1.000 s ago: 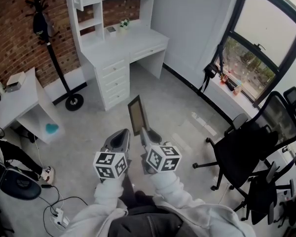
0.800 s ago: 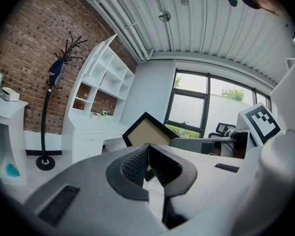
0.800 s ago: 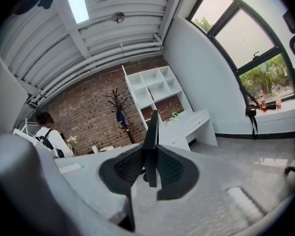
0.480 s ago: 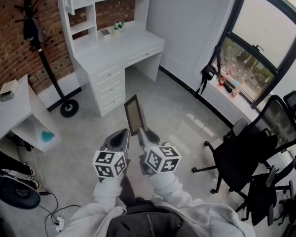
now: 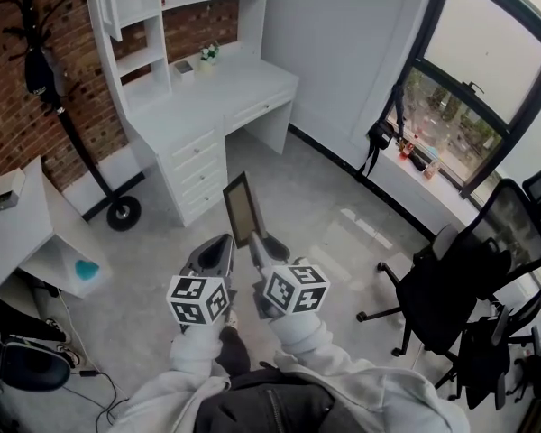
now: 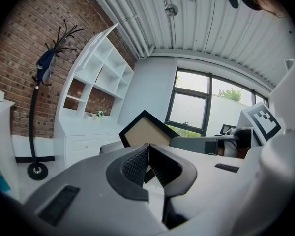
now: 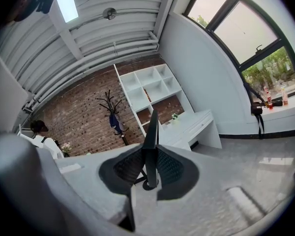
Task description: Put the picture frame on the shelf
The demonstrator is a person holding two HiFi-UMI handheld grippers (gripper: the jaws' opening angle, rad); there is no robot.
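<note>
Your right gripper [image 5: 259,243] jaws clamp the picture frame [image 5: 239,208] (upright, edge-on). Your left gripper [image 6: 148,149] jaws sit pressed together, holding nothing. The shelf [image 5: 137,59] is well apart.

Frame [image 5: 241,207] stands upright between the right gripper's [image 5: 256,240] jaws, the left gripper [image 5: 224,244] just beside it on the left, both out over the floor [image 5: 325,206]. Ahead and to the left, the desk [image 5: 218,93] sits against the wall with the shelf [image 5: 137,59] on top, a coat stand [image 5: 123,213] to its left and a low table [image 5: 18,228] further left. Over on the right runs the window [image 5: 473,79], with chairs [image 5: 464,278] before it at the right edge.
</note>
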